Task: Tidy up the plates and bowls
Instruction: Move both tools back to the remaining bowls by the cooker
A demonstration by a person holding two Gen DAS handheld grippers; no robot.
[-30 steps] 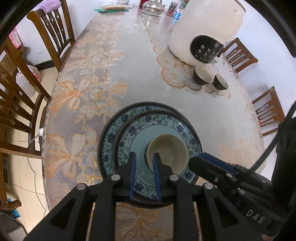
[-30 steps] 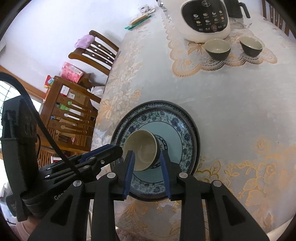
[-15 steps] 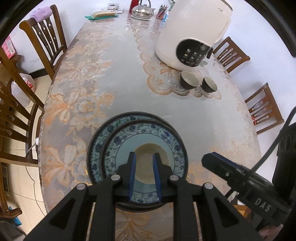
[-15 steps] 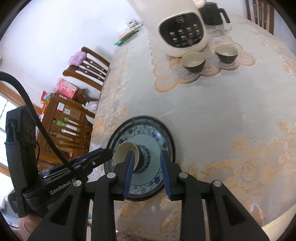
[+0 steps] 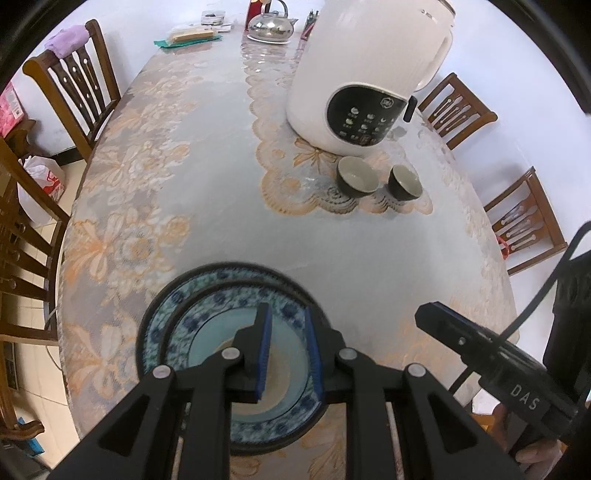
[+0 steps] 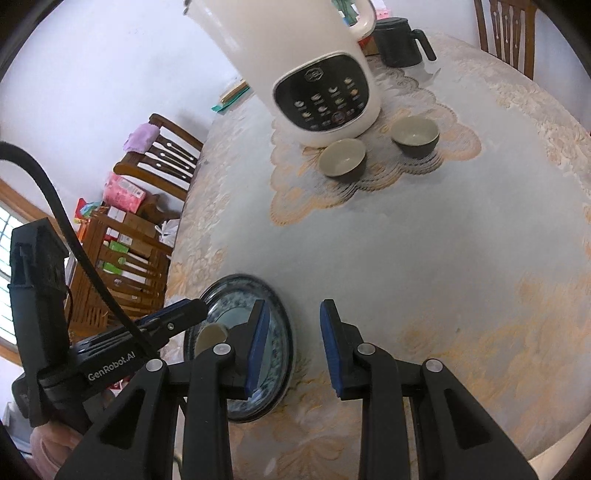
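Lace-covered table; bowl on stacked plates, half hidden behind left claw.

Left wrist view looks steeply down, close above the stacked plates; right wrist view sits beside them, facing across the worktop; both share the white cooker.

Home dining room: oval table under floral lace tablecloth; carved brown wooden dining chairs; white electric soy-milk maker with black button panel; steel kettle; wooden shelf of household boxes.
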